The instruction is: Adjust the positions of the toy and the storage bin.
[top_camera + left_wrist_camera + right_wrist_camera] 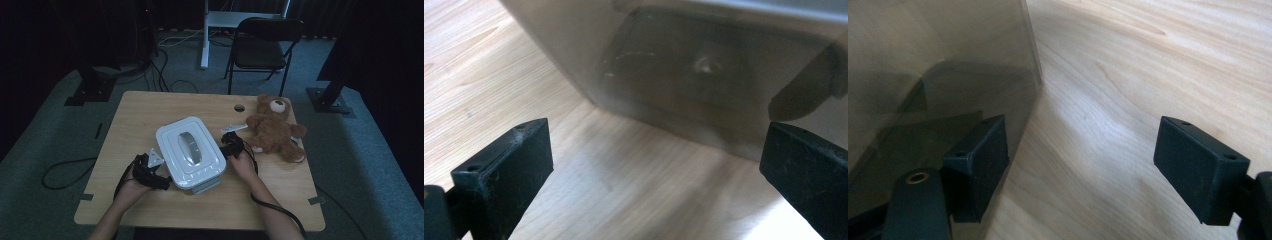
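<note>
A white lidded bin (190,151) with a grey handle set into its lid sits on the wooden surface (150,107), flanked by the two grippers. The left gripper (167,179) lies against the bin's near-left side, the right gripper (226,142) against its right side, each held in one of the person's hands.

In the left gripper view, the left gripper's fingers (506,165) stand wide apart with nothing pressed between them. The bin's grey wall (684,75) rises just ahead of the fingertips, with bare wood between the fingers and the wall's foot. One finger sits low at the left, the other at the right edge, just below a dark tab on the wall.

In the right gripper view, the right gripper's fingers (1198,165) are also spread wide and grip nothing. The bin's smooth grey side (938,60) stands just beside the left-hand finger, which seems to lie against it or very close to it; whether they touch cannot be told. The other finger hangs over bare wood, well clear of the bin.

A brown teddy bear (272,129) lies on the surface just beyond the right gripper, on the side away from the bin.
</note>
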